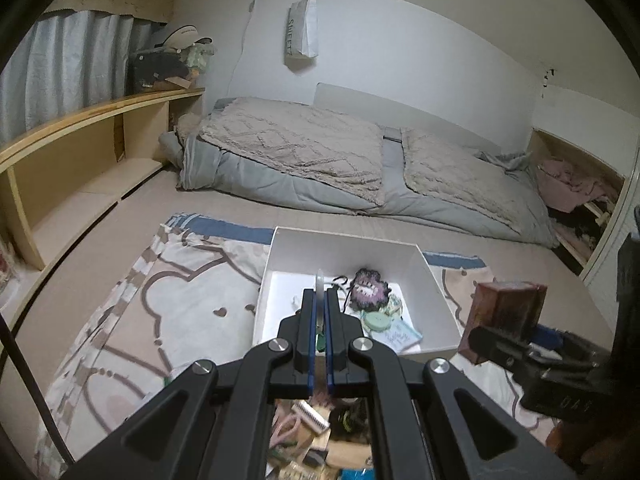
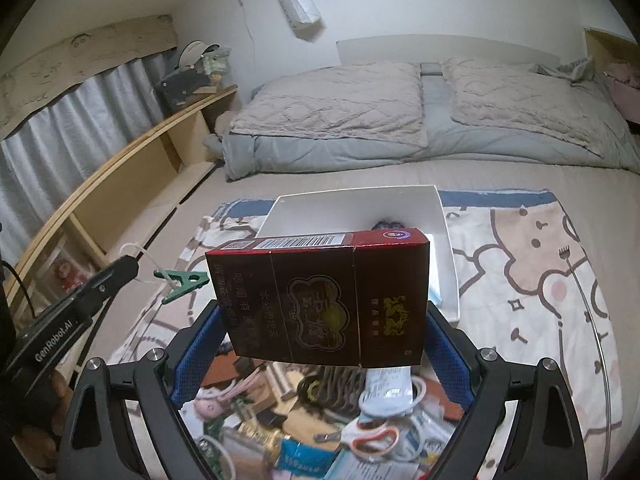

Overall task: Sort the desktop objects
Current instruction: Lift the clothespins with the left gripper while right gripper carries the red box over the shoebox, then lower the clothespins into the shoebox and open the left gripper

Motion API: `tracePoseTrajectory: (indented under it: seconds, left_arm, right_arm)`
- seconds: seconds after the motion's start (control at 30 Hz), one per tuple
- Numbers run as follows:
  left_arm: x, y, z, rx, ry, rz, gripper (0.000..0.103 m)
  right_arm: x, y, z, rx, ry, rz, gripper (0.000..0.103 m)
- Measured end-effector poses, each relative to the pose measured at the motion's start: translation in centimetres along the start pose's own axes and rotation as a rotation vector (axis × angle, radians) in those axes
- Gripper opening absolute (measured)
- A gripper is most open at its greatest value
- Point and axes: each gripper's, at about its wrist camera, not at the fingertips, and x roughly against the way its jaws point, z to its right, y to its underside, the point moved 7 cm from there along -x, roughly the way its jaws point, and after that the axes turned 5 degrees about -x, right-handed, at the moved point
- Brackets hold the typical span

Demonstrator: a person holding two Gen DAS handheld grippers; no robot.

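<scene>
A few items already lie in the white box point(image 1: 432, 280); the left gripper point(image 1: 320, 300) pinches a green clip point(image 2: 182, 280), the right gripper point(image 2: 324, 320) a red carton point(image 2: 320, 296), and a clutter pile point(image 2: 320, 420) at the blanket's point(image 1: 168, 300) near edge remains.

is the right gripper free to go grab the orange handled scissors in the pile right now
Probably not yet. The right gripper is shut on the dark red cigarette box, so its jaws are occupied. The scissors lie uncovered on the clutter pile just below, so once the box goes into the white bin they look reachable.
</scene>
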Motion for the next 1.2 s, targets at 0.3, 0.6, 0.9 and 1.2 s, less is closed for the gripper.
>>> tracePoseTrajectory:
  seconds: [0.3, 0.6, 0.9, 1.2]
  left_arm:
    - [-5.2, -1.0, 0.5, -0.006, -0.007, -0.011, 0.004]
    - [-10.4, -0.7, 0.4, -0.015, -0.028, -0.044, 0.004]
    - [-14.8, -0.3, -0.2, 0.025, -0.044, -0.092, 0.004]
    - [-18.8, 0.0, -0.1, 0.020, -0.091, -0.134, 0.004]
  right_arm:
    - [-3.4, -1.9, 1.5, 0.015, 0.009, 0.020, 0.094]
    - [-8.5, -1.9, 2.9, -0.007, 0.032, -0.049, 0.094]
    - [-12.8, -1.1, 4.2, -0.031, 0.041, -0.137, 0.094]
    - [-15.9, 0.0, 5.6, -0.035, 0.052, -0.215, 0.094]
